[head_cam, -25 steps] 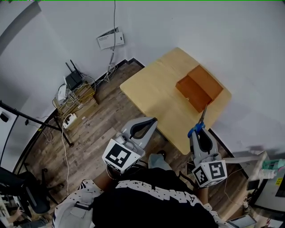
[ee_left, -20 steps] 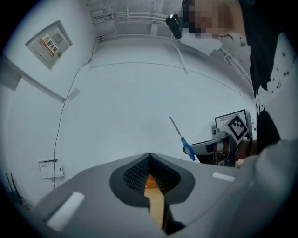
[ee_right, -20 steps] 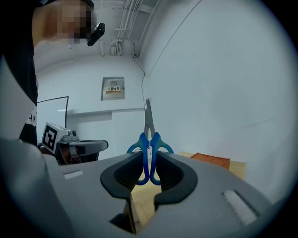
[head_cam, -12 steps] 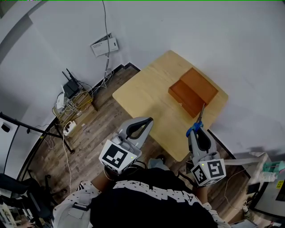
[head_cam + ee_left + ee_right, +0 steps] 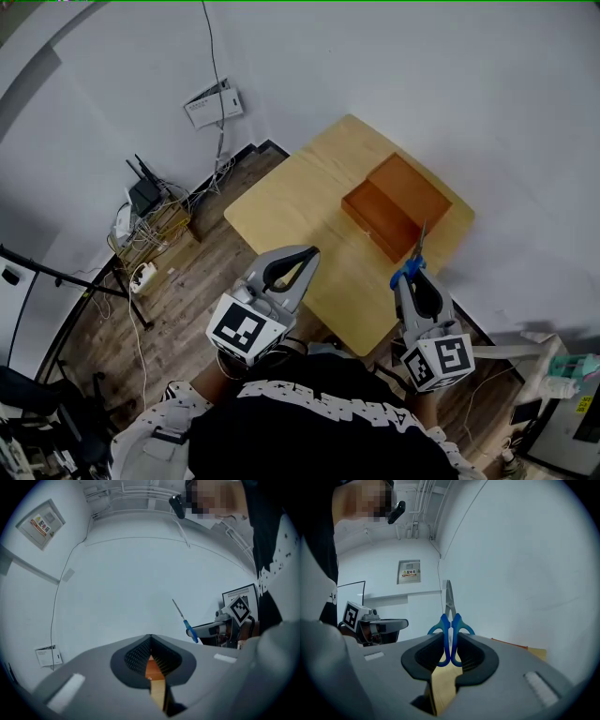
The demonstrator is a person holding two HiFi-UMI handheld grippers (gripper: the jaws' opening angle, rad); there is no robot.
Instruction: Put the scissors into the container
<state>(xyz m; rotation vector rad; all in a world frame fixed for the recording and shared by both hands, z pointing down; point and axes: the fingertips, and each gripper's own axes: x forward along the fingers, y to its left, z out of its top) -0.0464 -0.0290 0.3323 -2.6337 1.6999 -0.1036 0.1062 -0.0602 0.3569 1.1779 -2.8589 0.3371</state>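
Note:
Blue-handled scissors [image 5: 412, 262] [image 5: 450, 625] stick up from my right gripper [image 5: 410, 275] [image 5: 450, 646], which is shut on their handles; the closed blades point forward over the table's near right edge. The container, an open brown box [image 5: 392, 207], lies on the light wooden table [image 5: 291, 206], just beyond the blade tips. My left gripper [image 5: 298, 255] [image 5: 150, 641] is shut with nothing in it, held above the table's near edge. In the left gripper view the scissors [image 5: 185, 620] show at the right, in the other gripper.
The table stands in a corner against white walls. On the wooden floor to the left are a router with cables and boxes [image 5: 150, 211] and a dark stand [image 5: 56, 272]. A white unit [image 5: 553, 375] sits at the right.
The whole view has shifted: table and box now sit lower and further left in the head view, nearer both grippers. The scissors' tips are closer to the box. Both grips are unchanged.

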